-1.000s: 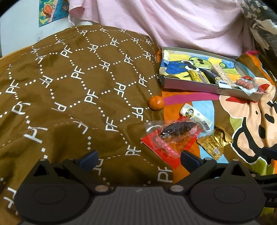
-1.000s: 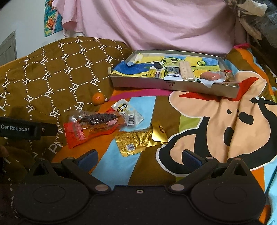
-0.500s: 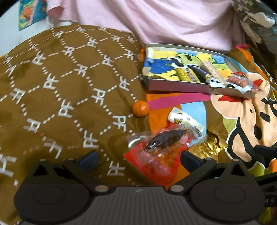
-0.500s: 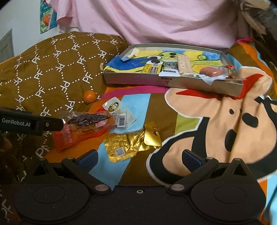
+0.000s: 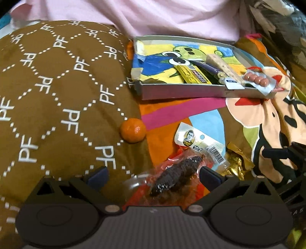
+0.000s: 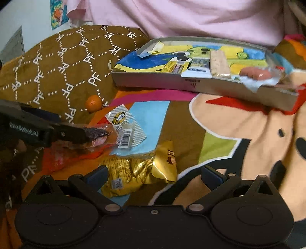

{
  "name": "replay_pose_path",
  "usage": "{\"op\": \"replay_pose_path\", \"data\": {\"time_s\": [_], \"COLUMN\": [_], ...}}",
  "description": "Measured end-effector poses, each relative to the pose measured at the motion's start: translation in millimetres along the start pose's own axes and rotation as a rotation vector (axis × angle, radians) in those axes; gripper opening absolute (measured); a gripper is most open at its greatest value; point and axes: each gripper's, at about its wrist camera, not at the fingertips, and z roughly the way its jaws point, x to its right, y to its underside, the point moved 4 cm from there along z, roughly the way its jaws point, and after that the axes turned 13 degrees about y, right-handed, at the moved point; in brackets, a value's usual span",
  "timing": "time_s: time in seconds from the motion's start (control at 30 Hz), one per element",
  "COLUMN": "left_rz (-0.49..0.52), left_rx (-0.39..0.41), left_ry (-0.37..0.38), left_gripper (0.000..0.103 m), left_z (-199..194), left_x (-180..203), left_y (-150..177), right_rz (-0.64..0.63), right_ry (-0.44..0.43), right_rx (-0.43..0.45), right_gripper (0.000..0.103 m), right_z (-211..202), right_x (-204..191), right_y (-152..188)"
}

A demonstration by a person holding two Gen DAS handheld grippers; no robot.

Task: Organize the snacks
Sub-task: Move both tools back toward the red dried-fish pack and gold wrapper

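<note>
My left gripper (image 5: 153, 174) is open, low over the bed, and its fingers stand either side of a red see-through packet (image 5: 172, 176) with a dark snack inside. A white packet (image 5: 198, 141) overlaps that packet's far end. A small orange (image 5: 133, 130) rests against the brown pillow. My right gripper (image 6: 154, 175) is open too, with a crumpled gold packet (image 6: 137, 172) between its fingers, closer to the left one. The right wrist view shows the left gripper (image 6: 38, 130) over the red packet (image 6: 63, 157). Behind lies a shallow grey box (image 6: 172, 84) holding several snacks.
A brown patterned pillow (image 5: 57, 86) fills the left side. The snacks lie on a colourful cartoon blanket (image 6: 239, 124). Pink cloth (image 6: 191, 17) hangs behind the box. In the box, a packet of pink sausages (image 5: 256, 79) overhangs the front right rim.
Both grippers have moved forward and down. The left one now straddles the red packet, and the right one has closed in on the gold packet. Both jaws stayed open.
</note>
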Motion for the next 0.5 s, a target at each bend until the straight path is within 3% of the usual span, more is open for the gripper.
{"op": "replay_pose_path", "data": {"time_s": [0.2, 0.4, 0.5], "left_rz": [0.047, 0.088, 0.101], "left_rx": [-0.01, -0.066, -0.074], "left_ry": [0.101, 0.21, 0.236], "left_gripper": [0.103, 0.102, 0.102], "left_z": [4, 2, -4], "left_x": [11, 26, 33], "left_y": [-1, 5, 7], "right_rz": [-0.013, -0.143, -0.184], "right_ry": [-0.057, -0.172, -0.162], "right_rx": [-0.008, -0.04, -0.03], "right_gripper": [0.101, 0.101, 0.1], "right_z": [12, 1, -6], "right_x": [-8, -24, -27], "right_y": [-1, 5, 6]}}
